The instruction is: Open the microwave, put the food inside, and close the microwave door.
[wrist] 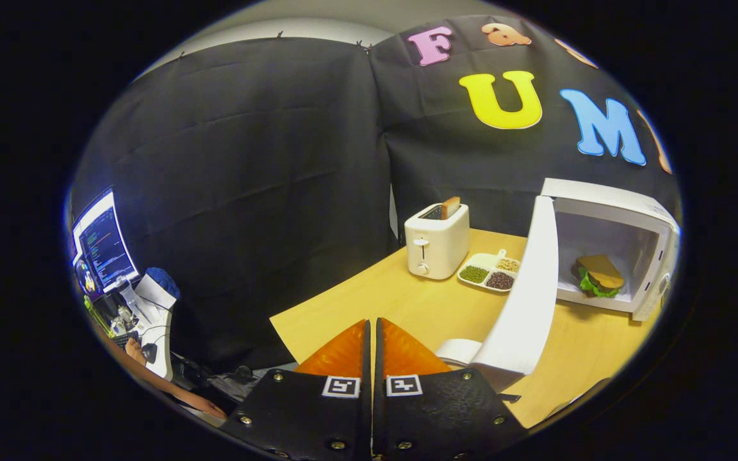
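Observation:
A white microwave (625, 211) stands at the far right of the wooden table (401, 301). Its door (529, 301) hangs wide open, swung out toward me. Inside the cavity lies a sandwich (598, 275) with brown bread and green lettuce. My gripper (372, 336) is near the table's front left corner, well left of the door. Its two fingers are pressed together, nothing between them.
A white toaster (436, 240) with a slice of bread in it stands at the back of the table. Beside it lies a white divided dish (491, 272) of beans. A white roll (459, 351) sits just right of my fingers. Off to the left are a monitor (103, 246) and a person's arm (151, 378).

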A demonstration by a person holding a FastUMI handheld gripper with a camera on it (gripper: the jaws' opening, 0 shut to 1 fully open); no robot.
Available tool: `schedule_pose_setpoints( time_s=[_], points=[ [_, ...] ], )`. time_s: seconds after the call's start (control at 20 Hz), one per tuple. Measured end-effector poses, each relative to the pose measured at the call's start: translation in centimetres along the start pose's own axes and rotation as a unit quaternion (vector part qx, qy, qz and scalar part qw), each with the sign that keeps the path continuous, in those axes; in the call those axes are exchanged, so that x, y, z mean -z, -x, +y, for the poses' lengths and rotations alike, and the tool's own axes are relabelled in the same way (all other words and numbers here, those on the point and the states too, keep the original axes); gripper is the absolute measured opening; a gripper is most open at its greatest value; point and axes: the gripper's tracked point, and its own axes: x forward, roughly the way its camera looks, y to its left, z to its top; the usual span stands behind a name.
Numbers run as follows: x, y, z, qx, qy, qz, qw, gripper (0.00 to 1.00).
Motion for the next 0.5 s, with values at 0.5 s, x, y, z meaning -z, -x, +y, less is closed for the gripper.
schedule_pose_setpoints(
  time_s=[0.5],
  points=[
    [1.4, 1.7, -2.7, 0.025, -0.001, 0.019, 1.000, 0.01]
  ],
)
